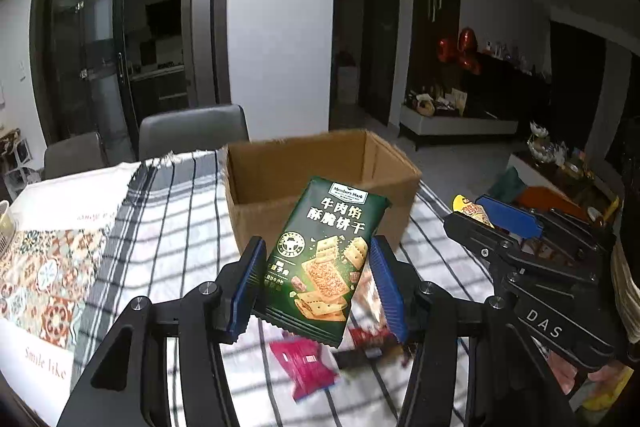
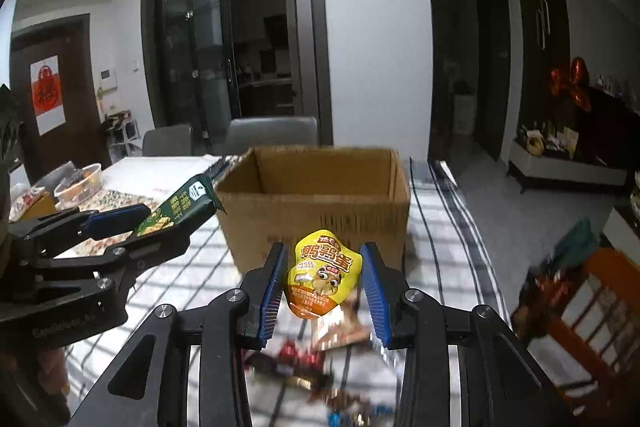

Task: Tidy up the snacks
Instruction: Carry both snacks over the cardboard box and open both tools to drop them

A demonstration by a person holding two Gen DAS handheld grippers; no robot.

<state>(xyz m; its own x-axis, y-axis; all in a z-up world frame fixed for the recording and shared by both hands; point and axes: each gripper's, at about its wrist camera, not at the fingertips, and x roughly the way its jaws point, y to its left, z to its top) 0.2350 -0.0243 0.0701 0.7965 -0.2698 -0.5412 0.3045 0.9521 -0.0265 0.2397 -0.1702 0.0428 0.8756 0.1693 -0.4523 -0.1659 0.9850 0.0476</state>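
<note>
Before 1 cardboard box (image 2: 320, 211), 2 gripped snack packets: green (image 1: 324, 263), yellow (image 2: 322, 273).

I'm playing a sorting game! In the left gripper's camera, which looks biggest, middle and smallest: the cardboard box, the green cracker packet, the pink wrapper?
1. Cardboard box
2. Green cracker packet, though it sits close to the camera, so it looks bigger than it really is
3. Pink wrapper, blurry

Walls: I see a white pillar (image 1: 280, 19) beside dark glass sliding doors (image 1: 92, 51).
Seating: two grey chairs (image 2: 272, 135) behind the bench (image 1: 168, 235), under its checked cloth.
Floor: pale grey (image 1: 460, 155).
Far side: dark cabinet (image 1: 504, 79) with red balloons (image 1: 460, 47).
</note>
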